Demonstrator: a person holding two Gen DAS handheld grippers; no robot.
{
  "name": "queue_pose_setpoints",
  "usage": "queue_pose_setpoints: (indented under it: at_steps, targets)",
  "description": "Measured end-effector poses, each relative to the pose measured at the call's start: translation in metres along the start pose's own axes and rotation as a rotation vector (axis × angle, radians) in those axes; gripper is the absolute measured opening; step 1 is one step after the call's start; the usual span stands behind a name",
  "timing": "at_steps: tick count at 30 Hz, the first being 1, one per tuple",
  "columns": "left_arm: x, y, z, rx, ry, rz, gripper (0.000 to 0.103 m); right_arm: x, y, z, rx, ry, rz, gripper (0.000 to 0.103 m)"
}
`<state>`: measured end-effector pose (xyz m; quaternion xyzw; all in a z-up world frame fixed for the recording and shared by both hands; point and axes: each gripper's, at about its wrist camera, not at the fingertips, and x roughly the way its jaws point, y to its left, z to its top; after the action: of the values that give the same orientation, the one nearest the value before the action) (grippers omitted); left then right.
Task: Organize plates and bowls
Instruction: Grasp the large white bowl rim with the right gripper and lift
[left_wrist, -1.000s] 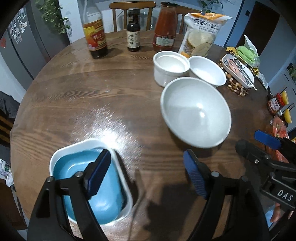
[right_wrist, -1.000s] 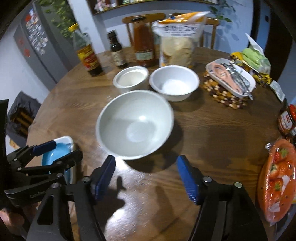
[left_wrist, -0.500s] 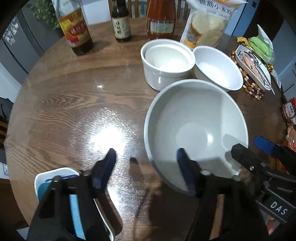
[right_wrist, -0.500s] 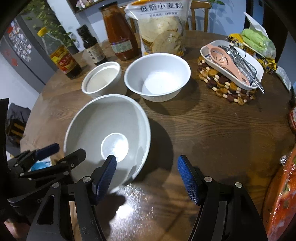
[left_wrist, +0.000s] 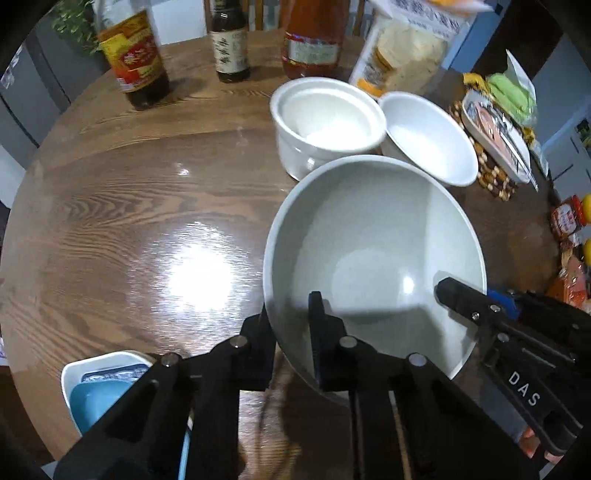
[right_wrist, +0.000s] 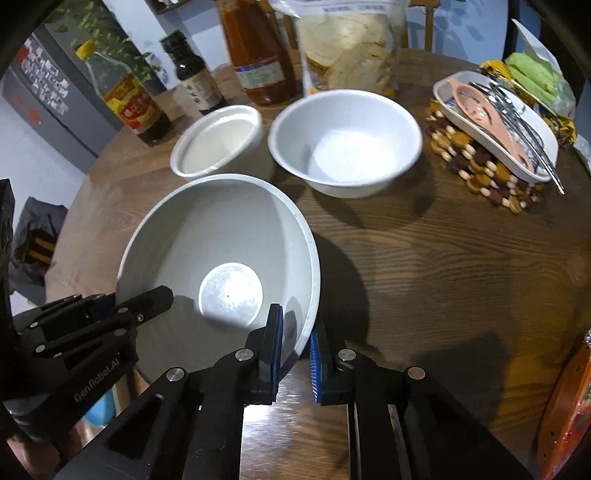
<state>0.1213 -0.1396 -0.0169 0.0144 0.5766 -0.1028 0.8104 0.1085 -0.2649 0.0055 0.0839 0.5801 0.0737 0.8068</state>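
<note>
Both advanced: left gripper (left_wrist: 290, 317) and right gripper (right_wrist: 295, 334) now clamp opposite rims of the grey bowl (left_wrist: 373, 236).

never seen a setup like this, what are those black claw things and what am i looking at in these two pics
They are two handheld grippers, each with a fisheye camera looking along its fingers. One picture is from the left gripper, the other from the right gripper. Both pinch opposite edges of the large pale grey bowl on the round wooden table. Behind it stand a white straight-sided pot, a smaller white bowl, sauce bottles and a utensil tray. A blue-and-white dish sits near the left gripper.
</note>
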Motion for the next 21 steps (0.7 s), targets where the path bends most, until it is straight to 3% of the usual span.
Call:
queue_pose_setpoints:
  at_steps: [10, 21]
  targets:
    - [-0.029, 0.087, 0.005, -0.123, -0.063, 0.062, 0.016, 0.009, 0.092, 0.027, -0.124, -0.025, 0.042, 0.015]
    - [-0.024, 0.186, 0.001, -0.235, -0.044, 0.122, 0.017, 0.05, 0.184, 0.036, -0.226, 0.025, 0.071, 0.015]
